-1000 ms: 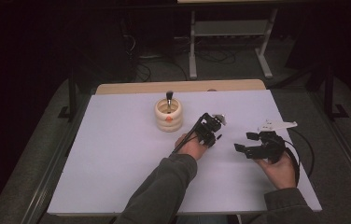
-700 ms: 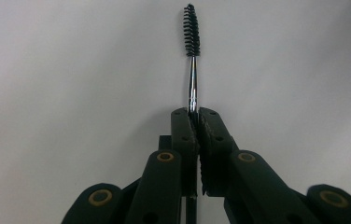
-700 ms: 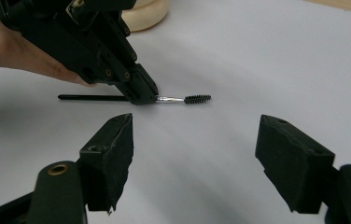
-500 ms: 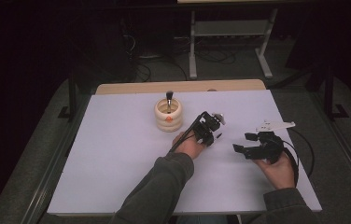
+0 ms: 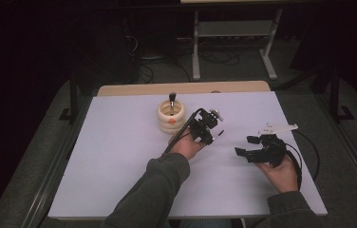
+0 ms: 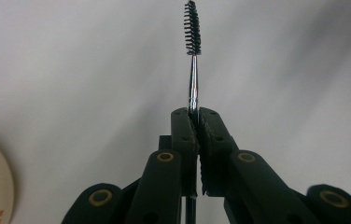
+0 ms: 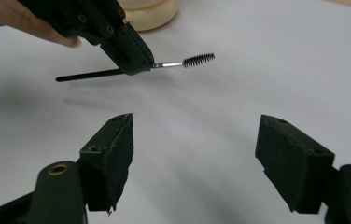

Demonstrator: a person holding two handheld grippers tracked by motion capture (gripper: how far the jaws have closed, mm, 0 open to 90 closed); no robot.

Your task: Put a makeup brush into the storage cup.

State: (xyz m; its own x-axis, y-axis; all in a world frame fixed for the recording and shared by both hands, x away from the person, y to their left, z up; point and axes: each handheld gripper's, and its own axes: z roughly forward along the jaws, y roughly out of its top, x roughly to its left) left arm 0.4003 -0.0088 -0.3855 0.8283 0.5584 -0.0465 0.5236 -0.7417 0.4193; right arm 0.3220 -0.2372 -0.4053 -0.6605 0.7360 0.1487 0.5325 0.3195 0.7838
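- Left fingers (image 6: pixel 196 140) pinching spoolie brush (image 6: pixel 193 28) by its metal neck, above counter (image 5: pixel 119 156).
- Brush axis level, bristles toward right gripper (image 7: pixel 194 158), spread empty; holder (image 5: pixel 171 117) nearer left.

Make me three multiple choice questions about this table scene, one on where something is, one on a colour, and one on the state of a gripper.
1. Where is the cream holder?
A. beyond the left gripper
B. beside the right gripper
C. on the floor

2. What colour are the bristles of the spoolie brush?
A. white
B. black
C. orange

3. How is the right gripper?
A. shut on the brush
B. shut on nothing
C. open

Answers: 1 A, the high view shows it farther up the table. 2 B, dark bristles above a silver stem. 3 C, its jaws stand wide apart with nothing between.
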